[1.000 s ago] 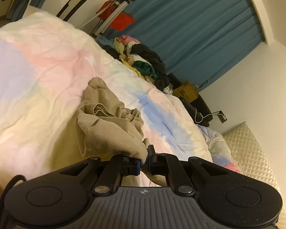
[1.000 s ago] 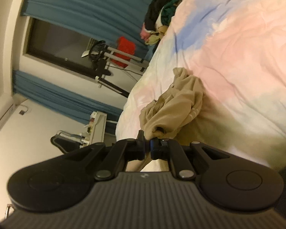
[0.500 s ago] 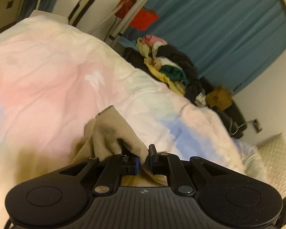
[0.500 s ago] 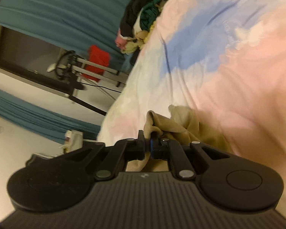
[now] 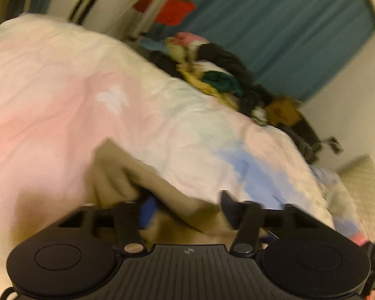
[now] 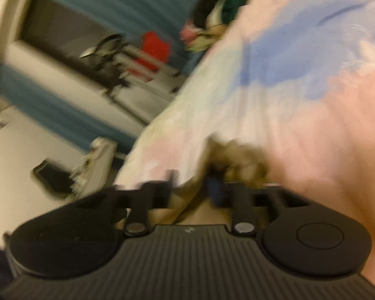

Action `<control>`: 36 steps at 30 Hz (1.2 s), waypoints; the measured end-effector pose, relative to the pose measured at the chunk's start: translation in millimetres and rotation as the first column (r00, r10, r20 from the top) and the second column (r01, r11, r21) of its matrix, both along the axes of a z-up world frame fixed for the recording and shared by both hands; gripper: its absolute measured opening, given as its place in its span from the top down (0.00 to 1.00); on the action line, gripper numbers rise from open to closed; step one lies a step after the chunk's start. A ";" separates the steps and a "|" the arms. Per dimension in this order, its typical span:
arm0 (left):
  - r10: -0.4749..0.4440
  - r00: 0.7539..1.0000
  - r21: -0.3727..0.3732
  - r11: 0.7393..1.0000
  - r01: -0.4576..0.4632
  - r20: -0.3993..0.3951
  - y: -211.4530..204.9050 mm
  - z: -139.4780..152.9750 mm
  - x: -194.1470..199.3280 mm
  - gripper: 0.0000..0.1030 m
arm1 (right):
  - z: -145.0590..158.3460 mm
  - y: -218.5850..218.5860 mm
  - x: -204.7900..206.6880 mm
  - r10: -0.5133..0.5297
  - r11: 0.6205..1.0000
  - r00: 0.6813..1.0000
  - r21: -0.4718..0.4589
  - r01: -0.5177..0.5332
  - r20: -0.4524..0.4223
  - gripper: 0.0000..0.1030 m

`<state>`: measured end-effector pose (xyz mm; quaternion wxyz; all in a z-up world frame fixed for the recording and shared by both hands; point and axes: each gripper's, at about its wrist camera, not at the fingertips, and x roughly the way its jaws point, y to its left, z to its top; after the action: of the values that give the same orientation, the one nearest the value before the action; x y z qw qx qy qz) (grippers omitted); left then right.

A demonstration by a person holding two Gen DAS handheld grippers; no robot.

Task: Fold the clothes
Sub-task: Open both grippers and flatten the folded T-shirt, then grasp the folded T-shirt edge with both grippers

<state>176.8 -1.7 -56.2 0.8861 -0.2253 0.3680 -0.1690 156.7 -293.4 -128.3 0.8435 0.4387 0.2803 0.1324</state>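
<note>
A tan garment (image 5: 127,175) lies bunched on the pastel bedspread (image 5: 62,95), close under both grippers. In the left wrist view my left gripper (image 5: 185,205) has its jaws wide apart, with the tan cloth lying loose between them. In the right wrist view my right gripper (image 6: 192,187) is also open, and the tan garment (image 6: 237,160) lies between and beyond its fingers. Both views are blurred by motion.
A heap of mixed clothes (image 5: 212,75) sits at the far edge of the bed, before blue curtains (image 5: 287,25). A metal stand with a red item (image 5: 172,10) is behind the bed. A quilted surface (image 5: 362,187) lies at the right.
Both grippers were shut on the tan garment and lowered it toward the bed. Now both have opened and the cloth lies loose between the jaws.
</note>
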 end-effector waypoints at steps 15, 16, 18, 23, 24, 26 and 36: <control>-0.062 0.995 0.272 0.961 0.039 0.074 -25.2 -27.6 -7.6 0.19 | 1.6 47.3 19.6 0.106 0.823 0.993 -0.565 -0.059 0.051 0.54; -0.066 0.995 0.298 0.954 0.039 0.079 -26.5 -30.7 -6.5 0.19 | -3.2 50.2 27.2 0.107 0.816 0.993 -0.575 -0.064 0.041 0.54; -0.075 0.994 0.341 0.939 0.043 0.082 -30.5 -36.4 -4.5 0.19 | -10.9 55.7 36.6 0.114 0.806 0.993 -0.587 -0.079 0.024 0.54; -0.071 0.993 0.377 0.926 0.028 0.099 -39.0 -34.7 -10.7 0.19 | -11.3 61.8 26.8 0.126 0.789 0.992 -0.608 -0.085 0.025 0.54; -0.066 0.993 0.368 0.930 0.025 0.100 -38.9 -33.3 -12.9 0.19 | -9.4 61.9 23.0 0.127 0.791 0.992 -0.607 -0.085 0.027 0.54; -0.065 0.992 0.361 0.932 0.023 0.104 -38.2 -29.3 -19.1 0.19 | -2.0 62.6 12.1 0.127 0.794 0.991 -0.603 -0.080 0.035 0.54; -0.095 0.983 0.350 0.936 0.035 0.156 -29.8 -2.6 -91.3 0.20 | 21.5 67.6 -56.4 0.106 0.777 0.993 -0.628 -0.050 0.051 0.54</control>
<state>85.6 -31.5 -58.8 0.9341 -0.0385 0.3221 -0.1494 100.2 -225.8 -106.8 0.9459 0.1161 0.2909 0.0849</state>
